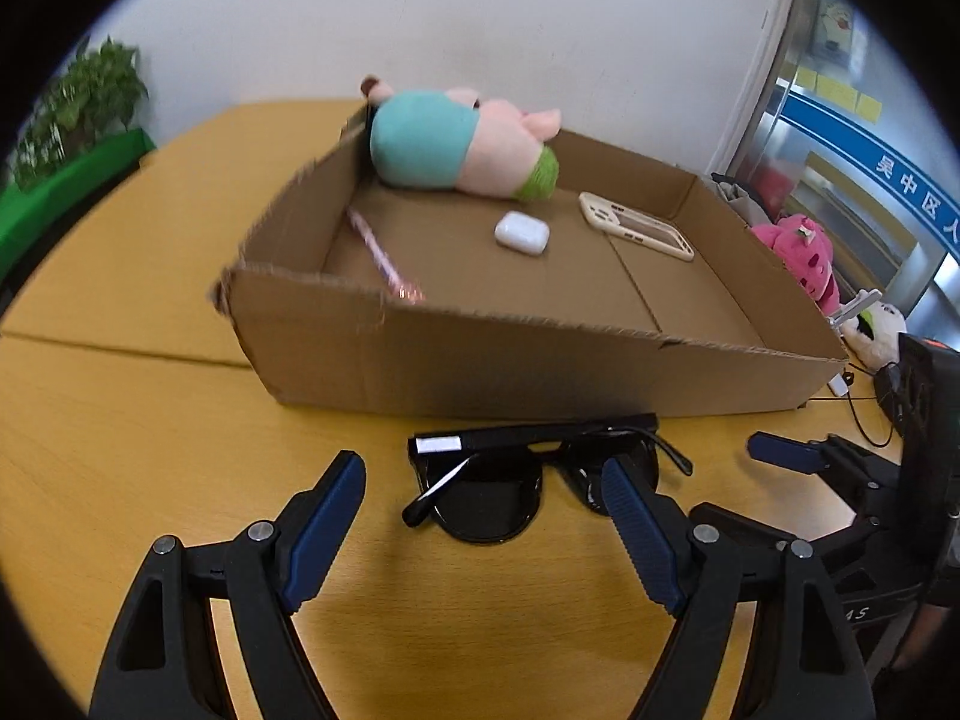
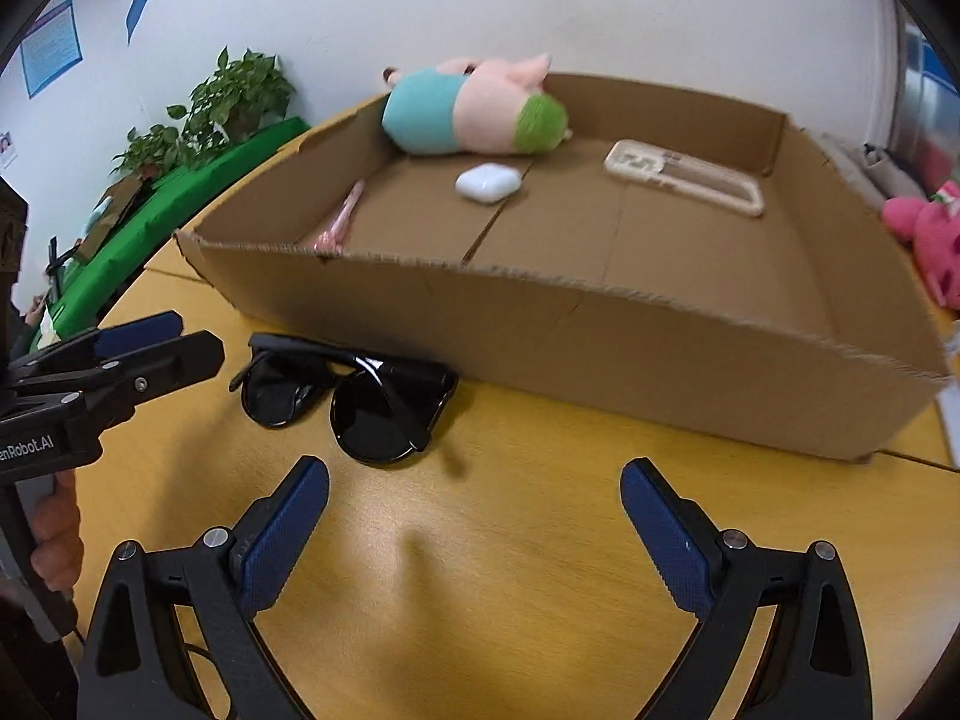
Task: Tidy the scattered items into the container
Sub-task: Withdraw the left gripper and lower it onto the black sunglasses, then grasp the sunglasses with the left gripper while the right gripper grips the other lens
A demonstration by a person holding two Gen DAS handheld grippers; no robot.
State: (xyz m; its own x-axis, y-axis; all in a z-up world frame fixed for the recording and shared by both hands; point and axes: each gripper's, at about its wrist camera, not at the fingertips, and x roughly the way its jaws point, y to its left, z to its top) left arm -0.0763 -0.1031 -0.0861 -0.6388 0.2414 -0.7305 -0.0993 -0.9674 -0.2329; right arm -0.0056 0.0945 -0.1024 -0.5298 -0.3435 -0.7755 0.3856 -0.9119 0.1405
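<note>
picking up the sunglasses (image 1: 528, 480) looks like the step in hand: they lie folded on the table (image 1: 150, 450) at lower centre of the left view, just in front of the box (image 1: 480, 354), outside it. the left gripper (image 1: 480, 516) is spread wide and empty, one pad over the right lens, the other on bare table to the left. the right gripper (image 2: 474, 540) is also spread and empty, with the glasses up and left of it. i judge it best to centre on the bridge, close gently on the frame rather than the lenses, then lift clear of the near wall before setting down beside the earbud case (image 1: 521, 231).
</note>
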